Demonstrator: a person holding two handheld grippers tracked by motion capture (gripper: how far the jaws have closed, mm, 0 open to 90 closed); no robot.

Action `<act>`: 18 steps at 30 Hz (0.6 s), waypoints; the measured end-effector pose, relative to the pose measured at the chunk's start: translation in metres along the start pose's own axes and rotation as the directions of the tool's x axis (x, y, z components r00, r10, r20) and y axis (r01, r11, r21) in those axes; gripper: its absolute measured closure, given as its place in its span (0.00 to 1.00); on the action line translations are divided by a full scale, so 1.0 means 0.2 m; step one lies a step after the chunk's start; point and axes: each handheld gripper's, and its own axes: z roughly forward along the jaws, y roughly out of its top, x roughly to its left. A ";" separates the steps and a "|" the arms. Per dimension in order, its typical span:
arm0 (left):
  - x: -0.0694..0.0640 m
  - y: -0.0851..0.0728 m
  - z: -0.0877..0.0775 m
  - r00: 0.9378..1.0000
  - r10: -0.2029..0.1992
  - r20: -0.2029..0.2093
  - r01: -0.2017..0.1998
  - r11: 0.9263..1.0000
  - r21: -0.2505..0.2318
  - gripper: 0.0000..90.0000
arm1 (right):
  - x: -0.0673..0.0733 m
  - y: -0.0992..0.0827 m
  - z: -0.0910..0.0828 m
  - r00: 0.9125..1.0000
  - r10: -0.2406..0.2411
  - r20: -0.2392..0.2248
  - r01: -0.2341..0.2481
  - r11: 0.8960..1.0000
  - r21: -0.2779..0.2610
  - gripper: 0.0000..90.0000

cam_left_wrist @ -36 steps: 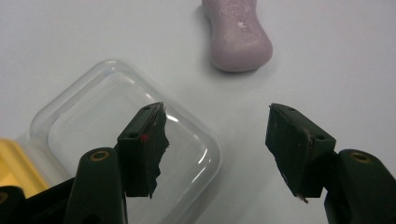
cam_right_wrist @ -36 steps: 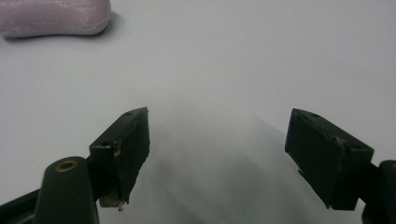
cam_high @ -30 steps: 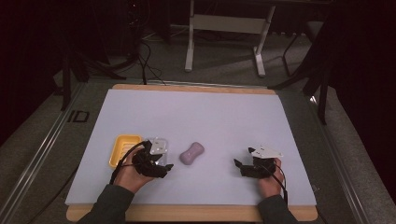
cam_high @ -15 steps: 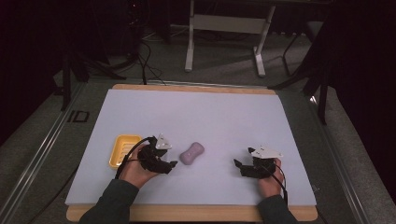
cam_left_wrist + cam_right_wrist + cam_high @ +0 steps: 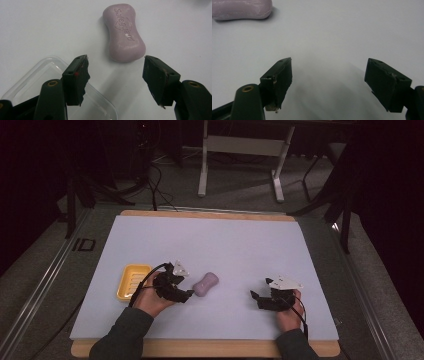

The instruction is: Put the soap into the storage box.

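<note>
Lying flat on the white mat (image 5: 225, 245), a pink soap (image 5: 206, 284) rests a little left of the middle and nearer the front edge than the back one. In the left gripper view the soap (image 5: 124, 33) sits just ahead of the left gripper (image 5: 116, 75), its near end close to the gap between the two black jaws but not yet inside it; it leans slightly toward the right-hand jaw, and neither pad touches it. Those jaws stand wide apart and released, with nothing between them. Under the left-hand jaw in that view lies a clear lid (image 5: 32, 80), its rounded corner reaching beneath the jaw. From the high view the left gripper (image 5: 186, 292) points at the soap from the left, almost level with it, and a yellow dish (image 5: 131, 281) lies just behind the gripper, nearer the mat's left edge. The right gripper (image 5: 256, 299) waits well apart from the soap, toward the front right corner, aimed leftward. Its own view shows its jaws (image 5: 328, 82) spread open and released over bare mat, holding nothing, with the soap (image 5: 242, 9) far off at the upper left of that view.
</note>
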 end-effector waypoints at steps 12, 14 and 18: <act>-0.01 0.05 0.04 1.000 -0.005 0.014 0.005 1.000 0.012 0.41 | 0.00 0.00 0.00 1.000 0.001 -0.001 -0.001 1.000 -0.002 0.24; -0.01 0.06 0.05 1.000 -0.004 0.015 0.003 1.000 0.017 0.40 | 0.00 0.00 0.00 1.000 0.001 -0.001 -0.001 1.000 -0.004 0.24; -0.01 0.08 0.07 1.000 -0.005 0.017 0.005 1.000 0.027 0.40 | 0.00 0.00 0.00 1.000 0.002 0.000 -0.002 1.000 -0.006 0.24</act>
